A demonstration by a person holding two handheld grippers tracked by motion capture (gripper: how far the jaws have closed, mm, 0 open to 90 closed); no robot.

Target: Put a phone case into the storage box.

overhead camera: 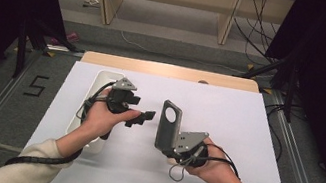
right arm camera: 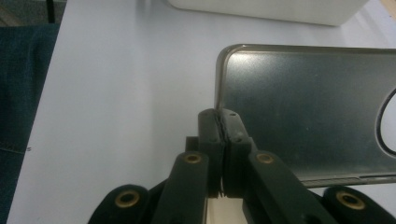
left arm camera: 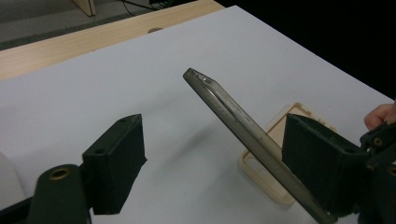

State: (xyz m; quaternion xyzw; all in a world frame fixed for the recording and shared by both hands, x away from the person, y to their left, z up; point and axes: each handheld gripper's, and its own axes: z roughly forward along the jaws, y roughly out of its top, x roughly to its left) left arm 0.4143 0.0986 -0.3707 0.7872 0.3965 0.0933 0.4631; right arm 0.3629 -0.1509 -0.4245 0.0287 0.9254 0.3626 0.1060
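- One grey, flat metallic phone case (overhead camera: 168,124) with a round camera hole
- One beige, translucent phone case (left arm camera: 280,128) lying flat on the table
- One white, oblong plastic tray (overhead camera: 100,80)
- One white rectangular sheet (overhead camera: 228,113) covering the wooden table
- Two black two-jaw grippers, left (overhead camera: 142,117) and right (overhead camera: 167,149)

From overhead I'm looking forward and down across the white-sheeted table (overhead camera: 244,136). My left gripper camera is peering along its black jaws, close to the thin grey metal phone shell (left arm camera: 243,130). My right gripper camera is sitting nearer still against that shell, which all three views are sharing.
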